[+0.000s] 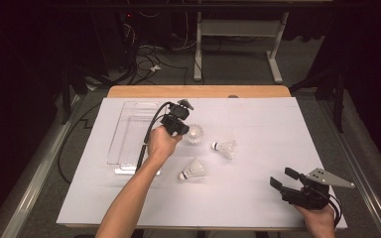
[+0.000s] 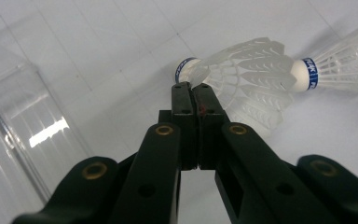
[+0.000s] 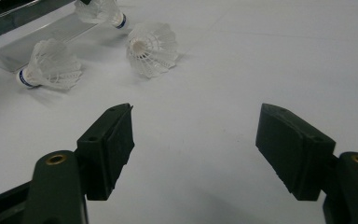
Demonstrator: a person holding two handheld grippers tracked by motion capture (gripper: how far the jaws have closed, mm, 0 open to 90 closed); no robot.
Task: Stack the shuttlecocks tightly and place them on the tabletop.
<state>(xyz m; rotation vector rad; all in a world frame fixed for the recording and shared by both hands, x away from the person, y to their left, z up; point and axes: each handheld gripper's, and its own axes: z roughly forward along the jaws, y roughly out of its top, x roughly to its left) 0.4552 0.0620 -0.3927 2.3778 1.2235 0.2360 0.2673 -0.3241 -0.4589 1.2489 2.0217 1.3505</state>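
Your left gripper [image 2: 193,91] pinches the feather rim of a shuttlecock [image 2: 242,79], jaws nearly together, a grip the left gripper view reveals. At 9 o'clock of it lies a clear tray [image 1: 129,131]. Your right gripper [image 1: 284,178] gapes wide, holding nothing.

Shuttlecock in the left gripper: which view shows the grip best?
The left gripper view: the closed jaws of the left gripper pinch the held shuttlecock's feather skirt. The high view shows it small beside the hand; the right gripper view shows it far off.
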